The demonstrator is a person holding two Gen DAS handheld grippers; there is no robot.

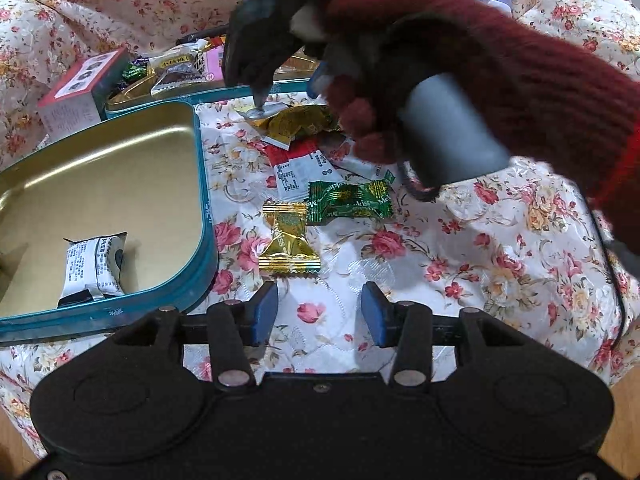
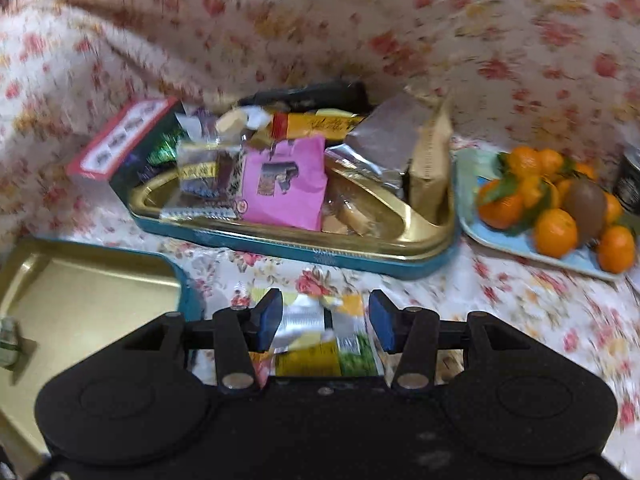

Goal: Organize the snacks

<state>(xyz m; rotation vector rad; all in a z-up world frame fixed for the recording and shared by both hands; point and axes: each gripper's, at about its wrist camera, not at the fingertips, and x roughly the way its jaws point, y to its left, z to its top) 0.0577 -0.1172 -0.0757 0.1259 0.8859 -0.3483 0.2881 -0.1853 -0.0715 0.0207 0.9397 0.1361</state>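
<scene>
A floral cloth [image 1: 460,248] covers the counter. At the left of the left wrist view sits an open teal tin [image 1: 200,184] with a gold inside, holding one white-and-black packet [image 1: 96,270] near its front wall. Behind it stands a second teal tin [image 2: 304,248], heaped with snacks: a pink packet [image 2: 286,182], a clear one, a tan box standing on end at its right side. A red-and-white box [image 2: 120,140] leans against that tin's left end. To the right of the full tin a light blue tray [image 2: 472,216] carries oranges [image 2: 556,232] and a kiwi [image 2: 586,204].

Loose sweets lie on the cloth beside the near tin: a gold candy [image 1: 289,242], a green candy [image 1: 348,200] touching it, a red-and-white packet [image 1: 296,168] behind them, and a yellow-green packet [image 1: 300,122] farther back.

The left hand-held gripper [image 1: 319,314] hovers low with its blue pads spread wide and nothing between them, the gold candy just ahead of the tips. The right hand-held gripper [image 2: 324,318] is also spread; a silver-and-yellow packet [image 2: 316,344] lies under and between its fingers, but the blurred view does not show contact. In the left view a hand [image 1: 440,92] in a dark red knit glove grips the right tool's grey handle, tilted down and forward, its fingertip [image 1: 260,98] meeting a silver wrapper end.
</scene>
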